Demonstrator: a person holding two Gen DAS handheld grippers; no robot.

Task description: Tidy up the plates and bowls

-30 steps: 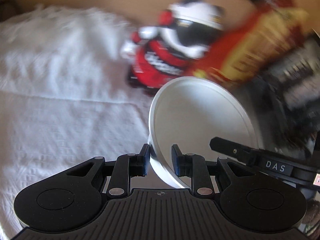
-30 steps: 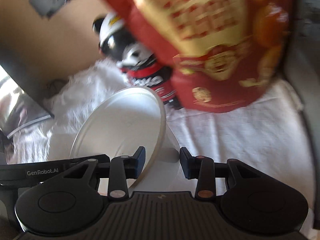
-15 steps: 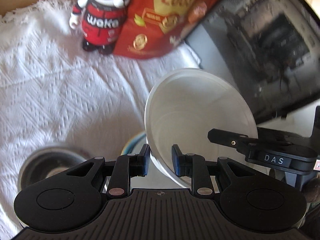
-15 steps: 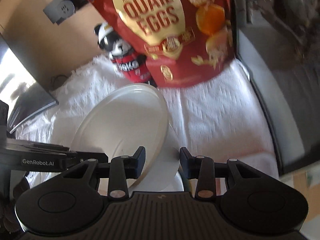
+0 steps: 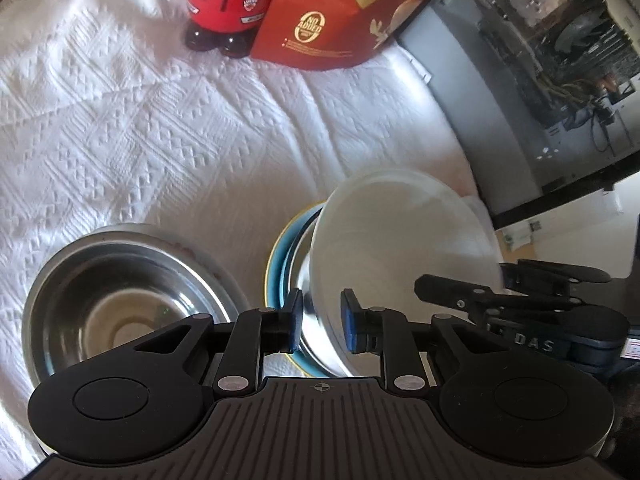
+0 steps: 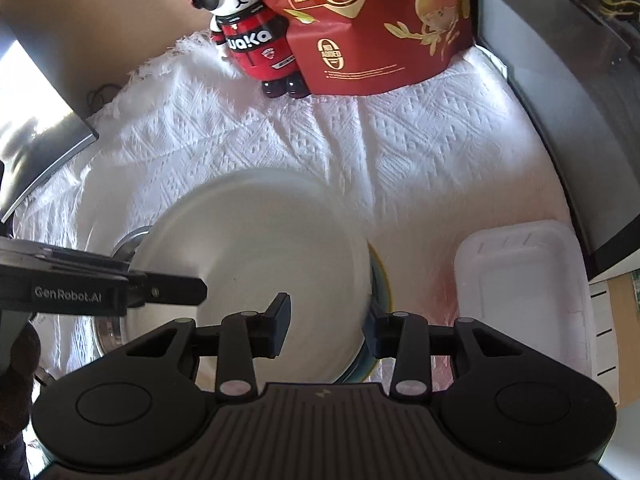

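Note:
A white bowl (image 5: 404,240) tilts over a blue plate with a yellow rim (image 5: 280,256). My left gripper (image 5: 319,322) straddles the bowl's near rim with its pads a little apart from it. In the right wrist view the white bowl (image 6: 256,256) sits over the blue plate (image 6: 382,280), and my right gripper (image 6: 326,326) is open around its near rim. A steel bowl (image 5: 120,300) stands left of the plate; a sliver of it shows behind the white bowl in the right wrist view (image 6: 130,236).
A white patterned cloth (image 5: 160,120) covers the table. A red panda figure (image 6: 252,36) and a red snack bag (image 6: 380,28) stand at the back. A white rectangular tray (image 6: 524,288) lies at the right. A computer case (image 5: 540,60) borders the right edge.
Both grippers have come down with the white bowl onto the blue plate. The right gripper's jaws have widened, and the left gripper's pads have parted a little. The steel bowl has come into view.

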